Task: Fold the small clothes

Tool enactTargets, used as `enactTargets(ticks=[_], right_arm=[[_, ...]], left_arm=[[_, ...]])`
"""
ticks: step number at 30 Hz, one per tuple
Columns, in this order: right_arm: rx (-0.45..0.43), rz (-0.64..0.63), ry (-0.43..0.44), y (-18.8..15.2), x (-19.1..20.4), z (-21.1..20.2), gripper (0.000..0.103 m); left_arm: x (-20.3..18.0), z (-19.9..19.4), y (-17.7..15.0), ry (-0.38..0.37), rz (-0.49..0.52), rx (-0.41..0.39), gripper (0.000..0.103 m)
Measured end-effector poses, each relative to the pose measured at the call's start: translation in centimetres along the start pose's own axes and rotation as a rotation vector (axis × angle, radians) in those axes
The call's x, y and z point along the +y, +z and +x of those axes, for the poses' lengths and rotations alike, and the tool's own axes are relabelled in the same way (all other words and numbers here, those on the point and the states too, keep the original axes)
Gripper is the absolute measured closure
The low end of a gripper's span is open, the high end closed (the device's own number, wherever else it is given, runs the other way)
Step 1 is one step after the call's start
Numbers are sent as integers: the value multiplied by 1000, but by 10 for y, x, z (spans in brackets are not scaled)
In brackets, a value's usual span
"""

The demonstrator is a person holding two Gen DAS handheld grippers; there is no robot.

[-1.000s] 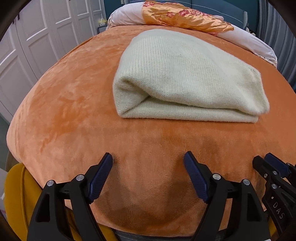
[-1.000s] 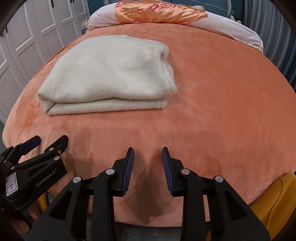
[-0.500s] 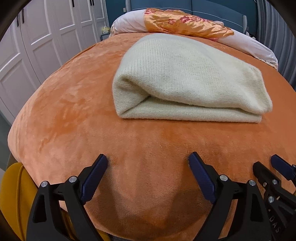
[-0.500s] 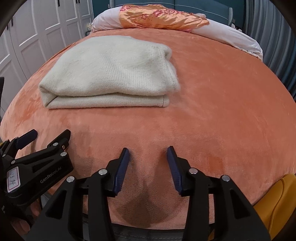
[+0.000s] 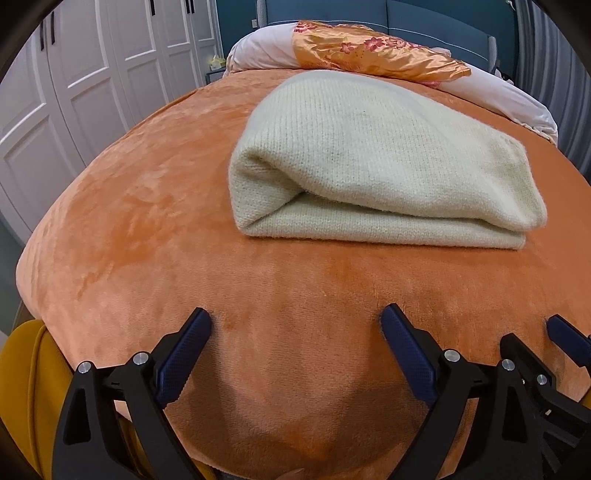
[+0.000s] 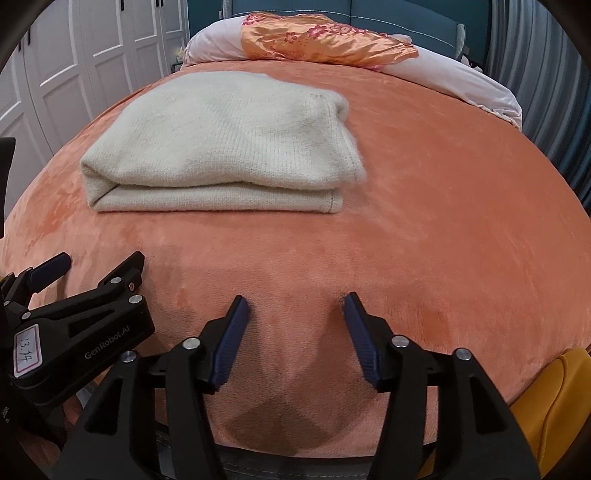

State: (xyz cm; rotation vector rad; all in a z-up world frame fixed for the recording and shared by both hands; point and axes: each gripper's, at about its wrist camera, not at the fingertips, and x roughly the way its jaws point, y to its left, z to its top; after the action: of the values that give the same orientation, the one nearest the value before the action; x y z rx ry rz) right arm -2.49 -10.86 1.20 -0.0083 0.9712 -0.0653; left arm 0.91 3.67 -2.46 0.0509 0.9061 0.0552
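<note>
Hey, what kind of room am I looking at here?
Most likely a bedroom. A bed covered with an orange plush blanket fills the view, pillows lie against a blue headboard, and white panelled wardrobe doors stand alongside. A folded cream sweater lies on the bed.

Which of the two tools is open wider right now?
The left tool: its blue pads stand far wider apart than the right tool's. Both are empty.
</note>
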Motion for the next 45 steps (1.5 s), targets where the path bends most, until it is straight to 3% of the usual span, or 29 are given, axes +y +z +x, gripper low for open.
enactTargets(ticks=[4,21,45], right_arm=[[-1,5,-5,-1,2,0,40],[-2,27,1,0,-2,2,36],[8,35,3,1,-1,4,34]], left_arm=[[-1,-1,-1,4,-1,-4,11],[-1,0,0,3,-7,-3,11],[2,1,1,-4,-14,2,11]])
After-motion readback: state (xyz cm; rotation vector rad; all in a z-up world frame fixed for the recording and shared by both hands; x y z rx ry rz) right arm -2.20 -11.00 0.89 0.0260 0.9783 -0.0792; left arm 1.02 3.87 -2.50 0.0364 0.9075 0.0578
